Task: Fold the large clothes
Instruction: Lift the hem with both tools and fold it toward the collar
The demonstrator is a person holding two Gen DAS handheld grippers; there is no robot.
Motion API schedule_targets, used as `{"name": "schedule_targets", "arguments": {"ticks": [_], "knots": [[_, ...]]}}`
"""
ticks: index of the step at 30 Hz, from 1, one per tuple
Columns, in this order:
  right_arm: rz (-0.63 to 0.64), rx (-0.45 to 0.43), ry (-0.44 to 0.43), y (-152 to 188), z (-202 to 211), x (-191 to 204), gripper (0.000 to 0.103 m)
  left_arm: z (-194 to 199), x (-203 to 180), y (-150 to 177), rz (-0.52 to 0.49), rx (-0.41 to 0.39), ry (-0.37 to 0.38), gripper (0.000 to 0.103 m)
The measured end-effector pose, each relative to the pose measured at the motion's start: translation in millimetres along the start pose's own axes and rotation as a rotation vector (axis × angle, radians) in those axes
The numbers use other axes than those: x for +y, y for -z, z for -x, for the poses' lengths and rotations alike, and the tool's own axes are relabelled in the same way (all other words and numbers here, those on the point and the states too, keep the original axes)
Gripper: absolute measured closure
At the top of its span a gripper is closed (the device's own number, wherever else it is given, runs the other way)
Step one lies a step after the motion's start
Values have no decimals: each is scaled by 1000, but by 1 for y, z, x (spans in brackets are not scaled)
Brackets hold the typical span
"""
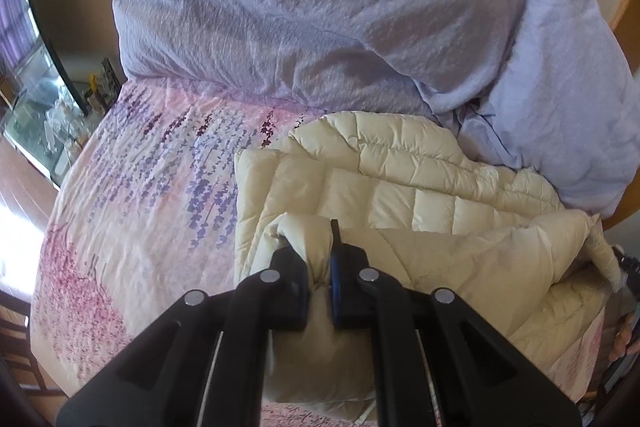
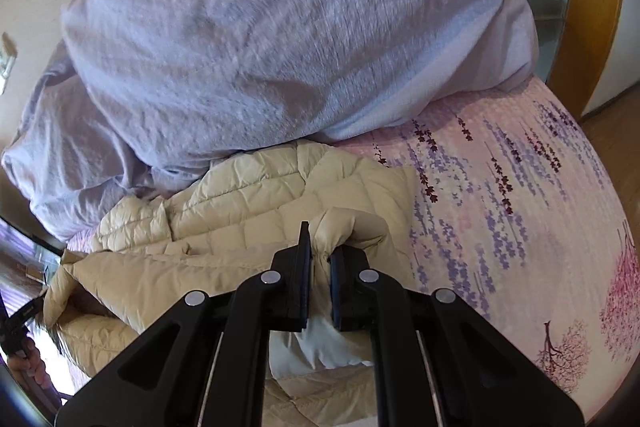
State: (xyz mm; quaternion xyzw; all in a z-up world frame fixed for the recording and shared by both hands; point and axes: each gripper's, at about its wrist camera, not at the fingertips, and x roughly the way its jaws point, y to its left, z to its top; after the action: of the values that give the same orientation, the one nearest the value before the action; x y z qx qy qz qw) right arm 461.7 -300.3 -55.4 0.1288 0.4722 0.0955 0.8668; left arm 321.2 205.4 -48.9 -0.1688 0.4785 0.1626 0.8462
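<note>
A cream quilted down jacket lies partly folded on a bed with a pink and purple floral sheet. My left gripper is shut on a bunched edge of the jacket, lifted off the bed. In the right wrist view the same jacket spreads to the left, and my right gripper is shut on another puffed edge of it. A white lining shows under the right gripper. Each view catches the other gripper at the jacket's far end.
A big lilac duvet is heaped at the back of the bed, also in the right wrist view. The floral sheet is bare to the right. A wooden door frame stands at the far right; a glass cabinet at the left.
</note>
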Motion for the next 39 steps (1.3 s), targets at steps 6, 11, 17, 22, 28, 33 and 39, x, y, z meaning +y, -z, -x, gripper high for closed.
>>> {"name": "schedule_targets", "arguments": {"ticks": [6,11,17,22,28,33,39], "knots": [[-55,47,4,-14,-26,-1,87,-18,6,-16,78,31,2,90],[-165,102,-60,-31,-47,-10,42,-33,4,-34,117,49,29,86],[-237,122,-126,-47,-59,-13,30,-44,-4,-54,138,56,37,68],[-277,106,-187,-60,-52,-15,29,-43,-8,-69,134,44,39,59],[-281,17,-219,-68,-20,-18,28,-17,-7,-91,118,-46,33,47],[-152,-48,-135,-58,12,-13,28,0,-13,-92,44,-87,9,47],[18,-17,-23,-24,0,1,28,-5,-24,-63,-27,-92,-24,44]]}}
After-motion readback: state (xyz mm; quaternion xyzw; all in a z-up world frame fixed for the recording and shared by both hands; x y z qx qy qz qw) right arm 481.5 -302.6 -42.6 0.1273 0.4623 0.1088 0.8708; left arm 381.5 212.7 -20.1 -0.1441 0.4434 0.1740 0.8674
